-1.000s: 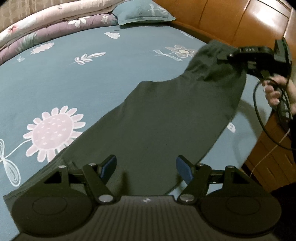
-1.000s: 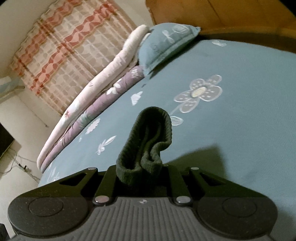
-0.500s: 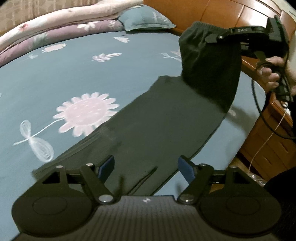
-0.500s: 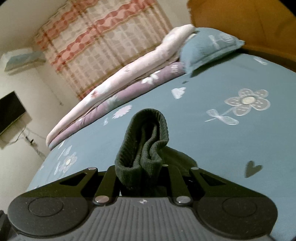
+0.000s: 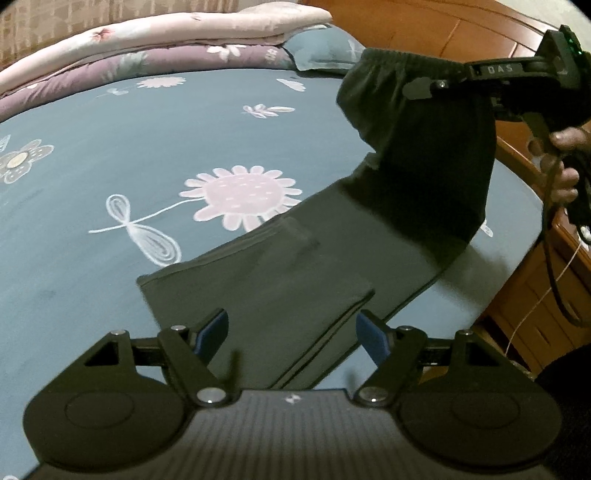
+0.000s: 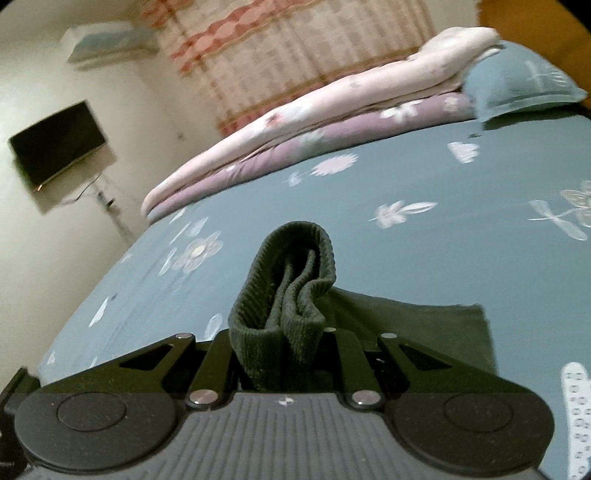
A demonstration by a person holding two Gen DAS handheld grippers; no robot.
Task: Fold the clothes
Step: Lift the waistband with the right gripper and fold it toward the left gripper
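- Bedroom setup: big bed with a teal flowered sheet [image 5: 184, 155], a stack of folded pink and purple quilts [image 5: 166, 48] along the far edge, and a teal pillow [image 6: 517, 88] beside them by the wooden headboard [image 5: 424, 29].
- Through your right wrist camera you can also see a checked curtain [image 6: 295, 55], an air conditioner [image 6: 107, 40] up high and a dark TV [image 6: 55, 144] on the wall.
- Your dark green trousers [image 5: 295, 269] lie stretched out on the sheet near the bed's edge, with a flat hem end closest to the left gripper [image 5: 293, 332].
- Your left gripper's jaws are spread wide with nothing between them; it hangs over that near end of the trousers, and I can't tell if the fingers [image 5: 212, 328] touch the cloth.
- Your right gripper [image 6: 282, 354] has its jaws pressed in on the ribbed waistband [image 6: 291, 280], which bunches up out of the front of them.
- In the left wrist view, that gripper [image 5: 417, 88] holds the waistband end up off the bed, so the cloth hangs down in a curtain and folds back toward the part lying flat.
- Your hand [image 5: 565, 162] is wrapped round the right gripper's handle, with a black cable [image 5: 554, 266] looping down beneath it, next to a wooden cabinet [image 5: 535, 295].
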